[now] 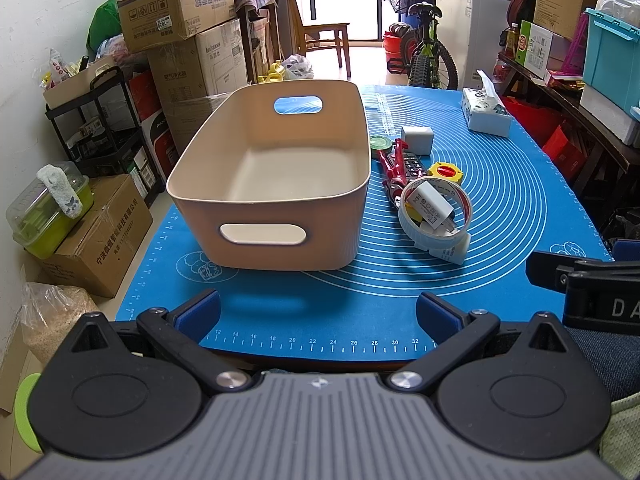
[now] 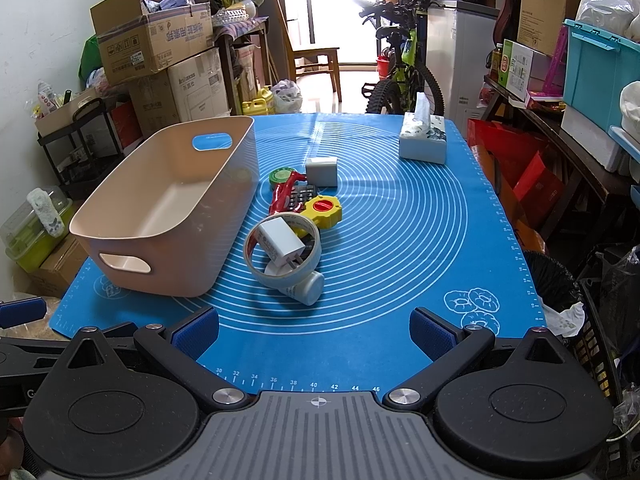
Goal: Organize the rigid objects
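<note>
An empty beige bin (image 1: pixel 208 196) (image 2: pixel 224 216) stands on the blue mat (image 1: pixel 500 272) (image 2: pixel 400 240). To its right lies a pile: a tape roll (image 1: pixel 464 216) (image 2: pixel 308 268) with a white charger (image 1: pixel 430 204) (image 2: pixel 280 246) in it, a white bottle (image 2: pixel 306 290), red pliers (image 1: pixel 394 174) (image 2: pixel 284 192), a black calculator (image 1: pixel 412 164) (image 2: pixel 302 194), a yellow-red tape measure (image 1: pixel 445 171) (image 2: pixel 324 207), a green lid (image 1: pixel 380 144) (image 2: pixel 280 176) and a grey-white box (image 1: pixel 417 139) (image 2: pixel 322 171). My left gripper (image 1: pixel 318 310) and right gripper (image 2: pixel 314 328) are open and empty over the mat's near edge.
A tissue box (image 1: pixel 484 110) (image 2: pixel 423 138) stands at the mat's far right. Cardboard boxes (image 1: pixel 176 4) and a shelf crowd the left, a bicycle (image 2: pixel 400 68) stands beyond the table, and a cluttered bench (image 2: pixel 560 120) runs along the right.
</note>
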Available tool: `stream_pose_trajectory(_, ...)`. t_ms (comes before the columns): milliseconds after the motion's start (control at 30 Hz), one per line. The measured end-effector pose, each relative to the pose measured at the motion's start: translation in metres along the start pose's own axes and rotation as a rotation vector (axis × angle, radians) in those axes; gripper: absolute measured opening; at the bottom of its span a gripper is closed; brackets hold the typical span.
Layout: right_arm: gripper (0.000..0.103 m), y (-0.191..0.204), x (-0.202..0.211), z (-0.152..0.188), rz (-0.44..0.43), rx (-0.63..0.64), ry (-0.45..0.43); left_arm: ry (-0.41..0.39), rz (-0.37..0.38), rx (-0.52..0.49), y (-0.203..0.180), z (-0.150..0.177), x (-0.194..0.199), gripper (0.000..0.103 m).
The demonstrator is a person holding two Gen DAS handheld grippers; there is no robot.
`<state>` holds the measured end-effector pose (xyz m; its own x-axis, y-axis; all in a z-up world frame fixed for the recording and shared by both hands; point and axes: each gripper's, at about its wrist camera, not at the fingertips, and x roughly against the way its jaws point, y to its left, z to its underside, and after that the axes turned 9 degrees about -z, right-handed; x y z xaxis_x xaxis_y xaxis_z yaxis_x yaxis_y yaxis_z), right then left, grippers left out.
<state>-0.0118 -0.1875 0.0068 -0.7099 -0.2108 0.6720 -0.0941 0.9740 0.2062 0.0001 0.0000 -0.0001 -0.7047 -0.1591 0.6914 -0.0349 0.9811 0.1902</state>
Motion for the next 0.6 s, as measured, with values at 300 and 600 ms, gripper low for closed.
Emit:
stream_pose_trajectory(300,0.101,-0.0004,-0.0003,-0.0001,0.0,-0.002,0.001,-0.001,0.0,0.0,0.0,0.0,0.0001,0.102)
stream_pose_trajectory(600,0.101,0.0,-0.0014,0.0014,0.0,-0.005,0.003,0.002,0.001,0.0,0.0036,0.0031,-0.001,0.102)
